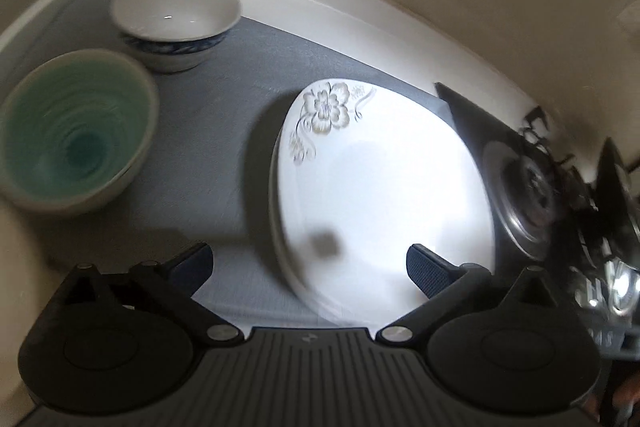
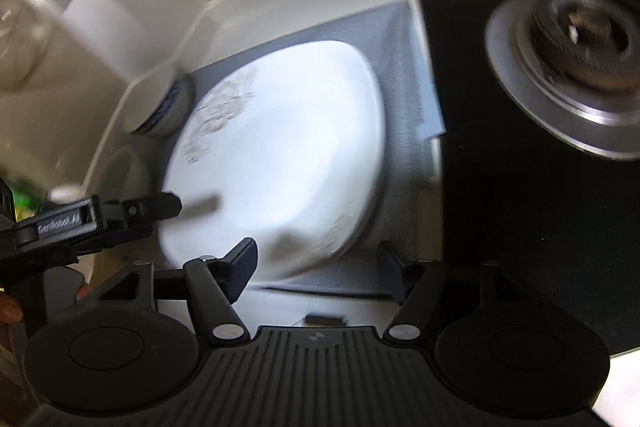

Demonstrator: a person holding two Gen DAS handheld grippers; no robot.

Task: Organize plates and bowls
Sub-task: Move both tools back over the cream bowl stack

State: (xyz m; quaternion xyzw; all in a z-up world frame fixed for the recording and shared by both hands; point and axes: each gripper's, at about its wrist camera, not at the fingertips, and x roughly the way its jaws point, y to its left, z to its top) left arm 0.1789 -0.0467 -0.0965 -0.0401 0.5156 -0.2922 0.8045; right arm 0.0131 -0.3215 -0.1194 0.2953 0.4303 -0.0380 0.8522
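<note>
Both open, gripping nothing: left tool (image 1: 308, 263) and right tool (image 2: 316, 259) over stacked white floral square plates (image 1: 380, 187) mid-counter; green-glazed bowl (image 1: 72, 139), blue-patterned white bowl (image 1: 176, 15) near back-left corner.

One label can be read: "CenRobot.AI", in pale letters on the black arm of the left tongs (image 2: 172, 205), seen from the right wrist. Nothing else is legible.

A white squarish ceramic plate (image 1: 384, 187) bears grey flower outlines; a round bowl (image 1: 76, 135) is teal-green inside; another white bowl (image 1: 176, 23) has blue-patterned sides.
</note>
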